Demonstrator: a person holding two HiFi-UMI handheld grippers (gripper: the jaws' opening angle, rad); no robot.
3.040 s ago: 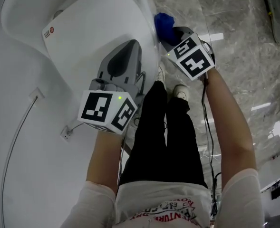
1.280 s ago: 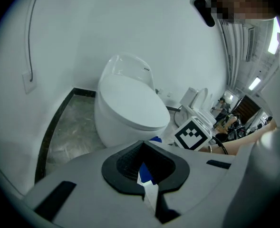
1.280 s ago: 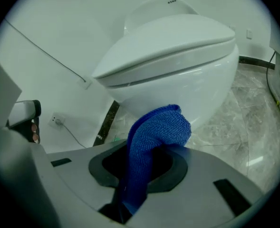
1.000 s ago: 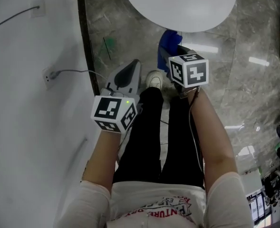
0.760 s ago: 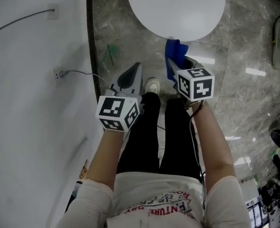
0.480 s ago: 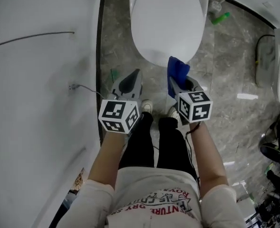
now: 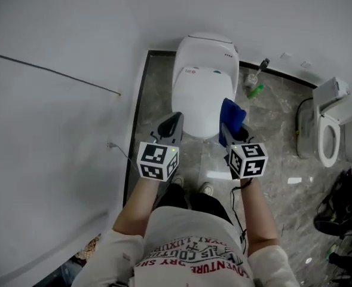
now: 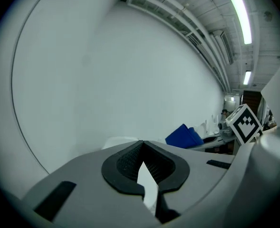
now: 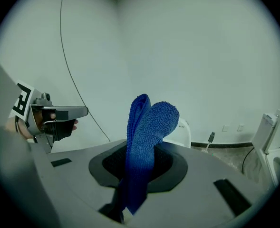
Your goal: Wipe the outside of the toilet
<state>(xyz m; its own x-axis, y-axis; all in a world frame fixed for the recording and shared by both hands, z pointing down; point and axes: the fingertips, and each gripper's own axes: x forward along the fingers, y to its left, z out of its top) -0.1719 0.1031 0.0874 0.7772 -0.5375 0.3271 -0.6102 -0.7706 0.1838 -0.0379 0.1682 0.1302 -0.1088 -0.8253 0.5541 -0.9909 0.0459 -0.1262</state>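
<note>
The white toilet [image 7: 204, 79] stands against the back wall with its lid down. My right gripper [image 7: 228, 124] is shut on a folded blue cloth [image 7: 232, 117], which hangs in the air in front of the bowl's front right edge without touching it. In the right gripper view the blue cloth [image 9: 147, 137] sticks up from between the jaws, and the toilet [image 9: 184, 131] shows behind it. My left gripper [image 7: 175, 122] is shut with nothing in it and hovers in front of the bowl's front left. The left gripper view faces the white wall; the cloth [image 8: 185, 136] shows at the right.
A second toilet [image 7: 333, 124] with its lid up stands at the right. A green bottle [image 7: 254, 91] and a toilet brush [image 7: 261, 66] sit on the marble floor between the two. A thin cable [image 7: 56, 73] runs along the left wall. A person's legs and shoes are below the grippers.
The view has pulled up and back from the toilet, so the whole toilet now shows. Both grippers have come away from the bowl, with the blue cloth still in the right one.
</note>
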